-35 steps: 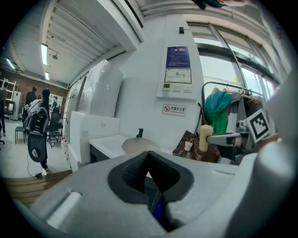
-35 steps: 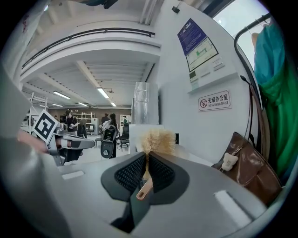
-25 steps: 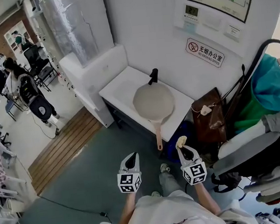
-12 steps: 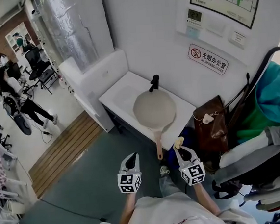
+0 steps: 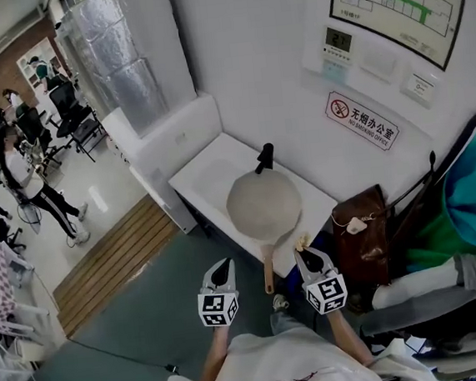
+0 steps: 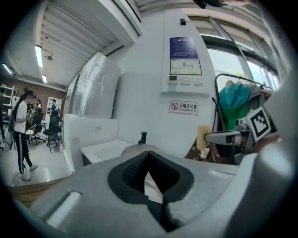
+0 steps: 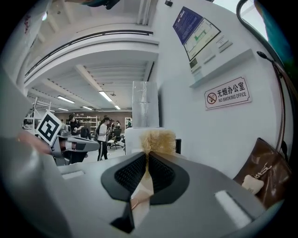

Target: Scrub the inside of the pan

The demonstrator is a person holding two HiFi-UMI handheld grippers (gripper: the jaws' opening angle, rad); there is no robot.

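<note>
Pan [image 5: 262, 201] at 12 o'clock on surface [image 5: 206, 167]; we judge approach step. Right tongs [image 5: 308, 252] clench brush [image 5: 301, 241]; left tongs [image 5: 220, 268] closed, empty. Next we need brush lowered inside.

A white counter [image 5: 206, 165] stands at the centre of the head view, its long back edge against the white wall. A round pan [image 5: 263, 204] lies flat on the counter's right half, pale inside facing up. The pan's handle [image 5: 267, 262] points toward the bottom of the frame and sticks out past the near edge, over the grey floor [image 5: 149, 311]. A small black fixture [image 5: 264, 155] stands upright just behind the pan's far rim. The counter's left half is bare white
</note>
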